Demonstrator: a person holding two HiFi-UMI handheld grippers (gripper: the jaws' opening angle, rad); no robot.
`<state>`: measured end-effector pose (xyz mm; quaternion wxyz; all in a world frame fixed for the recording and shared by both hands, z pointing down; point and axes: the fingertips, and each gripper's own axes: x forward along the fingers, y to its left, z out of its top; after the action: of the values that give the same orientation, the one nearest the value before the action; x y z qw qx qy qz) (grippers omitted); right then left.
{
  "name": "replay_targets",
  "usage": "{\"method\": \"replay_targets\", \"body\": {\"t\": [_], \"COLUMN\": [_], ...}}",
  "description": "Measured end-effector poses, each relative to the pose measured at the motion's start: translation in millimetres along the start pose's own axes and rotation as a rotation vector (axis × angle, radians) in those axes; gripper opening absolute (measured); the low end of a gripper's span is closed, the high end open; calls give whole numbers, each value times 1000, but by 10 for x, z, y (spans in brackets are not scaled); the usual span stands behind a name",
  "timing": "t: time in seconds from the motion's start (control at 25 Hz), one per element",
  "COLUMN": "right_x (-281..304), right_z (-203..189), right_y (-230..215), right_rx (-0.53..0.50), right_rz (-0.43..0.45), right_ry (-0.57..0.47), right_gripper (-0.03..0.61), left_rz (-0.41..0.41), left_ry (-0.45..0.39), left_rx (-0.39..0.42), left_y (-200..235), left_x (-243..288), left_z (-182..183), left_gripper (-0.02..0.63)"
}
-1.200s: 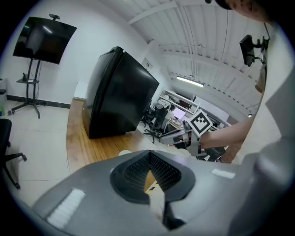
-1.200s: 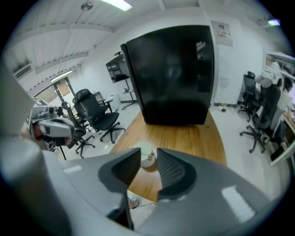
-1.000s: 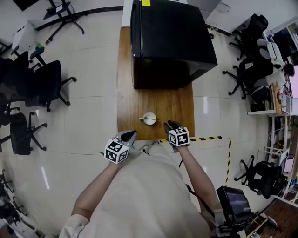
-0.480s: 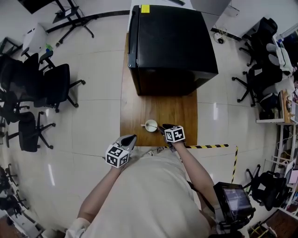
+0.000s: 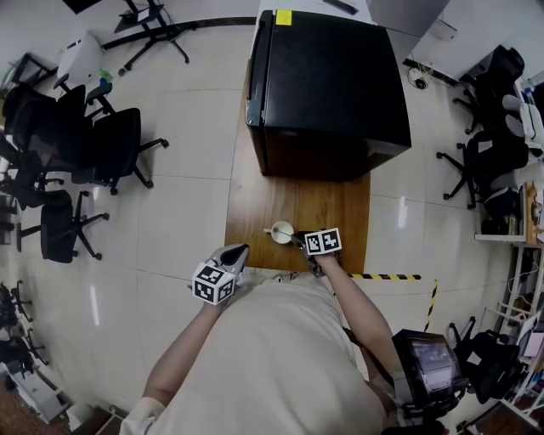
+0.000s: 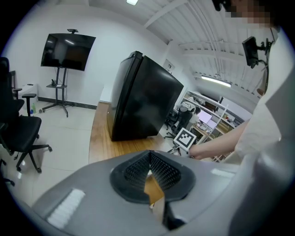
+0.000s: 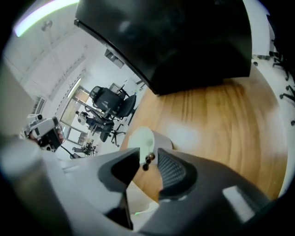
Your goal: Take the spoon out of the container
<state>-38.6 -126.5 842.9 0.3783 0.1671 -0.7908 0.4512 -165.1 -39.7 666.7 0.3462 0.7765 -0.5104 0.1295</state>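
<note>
The right gripper (image 7: pixel 148 152), its jaws just opened and standing apart, has the spoon's dark beaded handle end (image 7: pixel 147 161) untouched between them, with the pale round cup (image 7: pixel 140 137) just beyond.

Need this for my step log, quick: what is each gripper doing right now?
Left gripper: closed, nothing held.
Right gripper: open, jaws have just been opening; spoon handle stands between them, not gripped.

No word, number or brand can be read anywhere. The yellow sticker (image 5: pixel 282 17) on the black cabinet (image 5: pixel 340 93) shows no legible print (too small), and the cubes of the left tool (image 5: pixel 236 251) and right tool (image 5: pixel 301 241) carry only black-and-white square patterns.
</note>
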Motion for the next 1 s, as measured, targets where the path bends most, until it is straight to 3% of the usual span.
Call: {"method": "replay_targets", "body": {"t": [0.16,0.68,1.0], "right_x": [19,-451,-1104], "right_z": [-10,276,449], "right_y": [24,224,420], "right_rx": [3,-74,-71], "right_rz": [20,70,176], "right_ry": [23,-45,-155], "right_gripper": [60,44,43], "left_rz": [18,6,-18], "left_ry": [-11,-15,-2], "left_rx": [-4,5,25], "left_y": [30,-32,-141], "left_x": [-8,58,134], "left_z": [37,53,47], "left_gripper": [-17,-17,-17]}}
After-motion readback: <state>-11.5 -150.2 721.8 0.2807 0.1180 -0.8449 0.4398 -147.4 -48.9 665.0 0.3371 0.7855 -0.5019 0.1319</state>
